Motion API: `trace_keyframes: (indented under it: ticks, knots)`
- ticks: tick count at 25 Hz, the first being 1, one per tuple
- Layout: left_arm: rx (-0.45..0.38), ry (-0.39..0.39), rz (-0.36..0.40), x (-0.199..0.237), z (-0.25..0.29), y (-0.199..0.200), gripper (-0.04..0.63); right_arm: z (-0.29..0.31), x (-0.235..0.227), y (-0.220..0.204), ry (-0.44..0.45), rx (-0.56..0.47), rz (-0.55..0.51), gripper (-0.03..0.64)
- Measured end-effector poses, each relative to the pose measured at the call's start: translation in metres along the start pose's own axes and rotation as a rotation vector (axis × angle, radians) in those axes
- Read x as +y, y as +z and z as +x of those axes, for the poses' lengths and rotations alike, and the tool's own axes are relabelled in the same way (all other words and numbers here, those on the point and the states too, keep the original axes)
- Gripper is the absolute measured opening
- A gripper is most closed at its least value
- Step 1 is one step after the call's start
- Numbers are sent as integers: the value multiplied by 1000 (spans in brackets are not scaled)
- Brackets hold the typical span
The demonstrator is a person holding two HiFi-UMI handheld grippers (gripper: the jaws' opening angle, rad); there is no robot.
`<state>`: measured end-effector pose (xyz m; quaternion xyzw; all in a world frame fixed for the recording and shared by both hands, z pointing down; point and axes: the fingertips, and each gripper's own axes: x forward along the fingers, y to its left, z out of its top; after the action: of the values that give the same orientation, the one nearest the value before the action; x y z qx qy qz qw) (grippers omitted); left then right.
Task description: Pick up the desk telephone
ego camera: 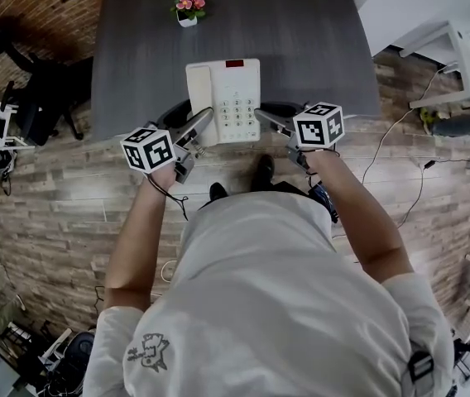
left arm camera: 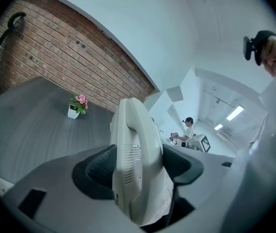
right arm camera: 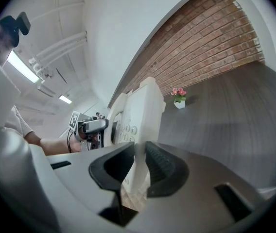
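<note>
The white desk telephone point(ego camera: 223, 98), handset on its left and keypad on its right, is at the front edge of the dark grey desk point(ego camera: 136, 40). My left gripper point(ego camera: 204, 122) is shut on the phone's handset side point(left arm camera: 133, 159), with both pads pressed on it. On the other side my right gripper point(ego camera: 261, 116) is shut on the thin right edge of the phone point(right arm camera: 140, 110). The phone is held between the two grippers, tilted toward me. Whether its base still touches the desk is hidden.
A small white pot of pink flowers point(ego camera: 189, 8) stands at the desk's far middle. A black office chair point(ego camera: 36, 89) is left of the desk and white furniture point(ego camera: 458, 56) to the right. Cables point(ego camera: 400, 147) run over the wooden floor.
</note>
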<state>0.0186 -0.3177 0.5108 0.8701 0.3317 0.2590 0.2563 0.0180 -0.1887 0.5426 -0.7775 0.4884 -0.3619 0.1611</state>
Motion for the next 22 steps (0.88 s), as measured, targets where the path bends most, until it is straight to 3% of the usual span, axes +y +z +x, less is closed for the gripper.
trace_keyframes:
  ticks: [15, 22]
  knots:
    - [1, -65, 12, 13, -126, -25, 314, 49, 115, -58, -42, -40, 8, 80]
    - [18, -76, 12, 9, -142, -31, 313, 50, 132, -72, -54, -50, 36, 80]
